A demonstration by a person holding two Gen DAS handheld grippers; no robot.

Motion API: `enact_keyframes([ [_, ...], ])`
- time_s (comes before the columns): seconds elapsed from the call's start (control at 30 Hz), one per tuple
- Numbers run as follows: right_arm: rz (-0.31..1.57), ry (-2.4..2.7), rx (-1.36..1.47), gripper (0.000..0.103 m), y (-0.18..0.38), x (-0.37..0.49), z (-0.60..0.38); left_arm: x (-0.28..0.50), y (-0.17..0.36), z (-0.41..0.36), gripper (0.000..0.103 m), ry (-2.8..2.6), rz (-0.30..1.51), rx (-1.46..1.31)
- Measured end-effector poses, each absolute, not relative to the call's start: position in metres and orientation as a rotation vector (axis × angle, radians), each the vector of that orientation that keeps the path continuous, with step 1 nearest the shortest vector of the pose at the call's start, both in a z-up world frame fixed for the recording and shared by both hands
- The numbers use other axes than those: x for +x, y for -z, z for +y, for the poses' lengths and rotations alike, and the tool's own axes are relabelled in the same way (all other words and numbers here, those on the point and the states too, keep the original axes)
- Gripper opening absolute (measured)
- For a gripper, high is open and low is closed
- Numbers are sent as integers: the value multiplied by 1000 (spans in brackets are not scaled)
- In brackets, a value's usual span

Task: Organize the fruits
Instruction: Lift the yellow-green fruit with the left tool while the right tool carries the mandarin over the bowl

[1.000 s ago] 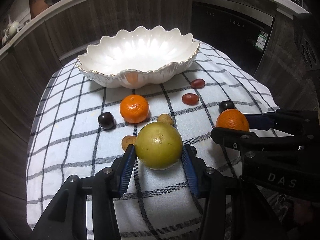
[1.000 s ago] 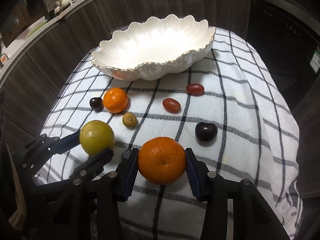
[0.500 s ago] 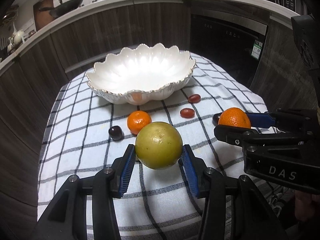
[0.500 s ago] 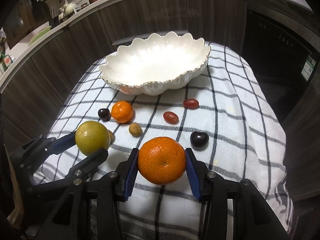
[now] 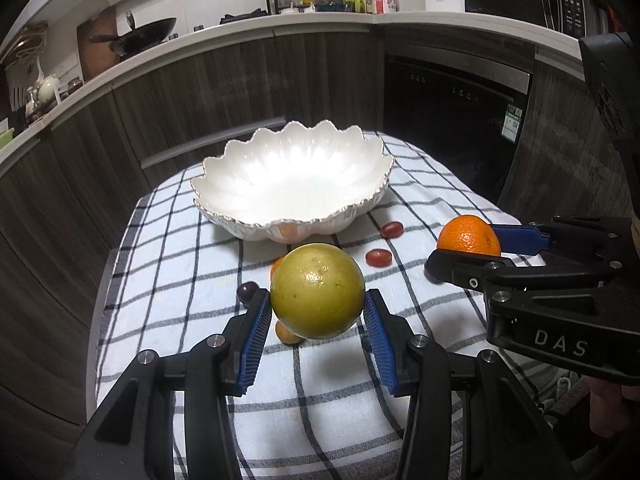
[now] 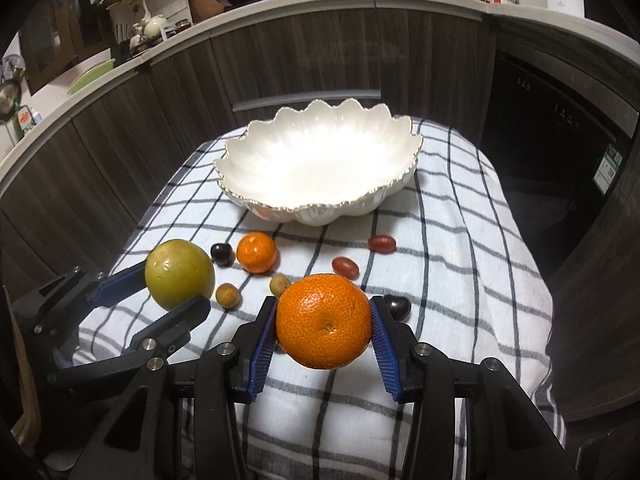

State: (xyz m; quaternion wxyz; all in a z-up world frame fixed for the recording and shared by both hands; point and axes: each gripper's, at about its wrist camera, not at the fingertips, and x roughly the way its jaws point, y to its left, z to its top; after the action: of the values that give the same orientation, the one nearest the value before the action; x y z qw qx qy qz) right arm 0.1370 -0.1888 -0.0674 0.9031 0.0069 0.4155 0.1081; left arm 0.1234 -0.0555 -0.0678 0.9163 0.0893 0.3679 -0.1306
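My left gripper (image 5: 317, 320) is shut on a yellow-green round fruit (image 5: 317, 290), held in the air above the checked cloth (image 5: 168, 248). My right gripper (image 6: 323, 332) is shut on a large orange (image 6: 323, 321), also lifted off the cloth. Each gripper shows in the other's view, with the green fruit (image 6: 179, 273) at left and the orange (image 5: 468, 237) at right. A white scalloped bowl (image 5: 224, 184) with nothing in it stands at the far end of the cloth, beyond both grippers.
On the cloth lie a small mandarin (image 6: 256, 252), two dark cherries (image 6: 221, 254) (image 6: 398, 307), two red grape-like fruits (image 6: 382, 243) (image 6: 345, 267) and two small tan fruits (image 6: 228, 295) (image 6: 280, 285). Dark cabinets and a counter curve around behind the table.
Both grippers have risen with their fruits and tilted up, so the bowl and the loose fruits look smaller and farther. The grips have not changed.
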Motion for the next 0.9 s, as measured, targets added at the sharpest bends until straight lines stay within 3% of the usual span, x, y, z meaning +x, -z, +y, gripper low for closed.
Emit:
enact_keyframes([
  [0.9, 765, -188, 9, 46, 39, 173, -195, 163, 36, -51, 47, 233, 638, 169],
])
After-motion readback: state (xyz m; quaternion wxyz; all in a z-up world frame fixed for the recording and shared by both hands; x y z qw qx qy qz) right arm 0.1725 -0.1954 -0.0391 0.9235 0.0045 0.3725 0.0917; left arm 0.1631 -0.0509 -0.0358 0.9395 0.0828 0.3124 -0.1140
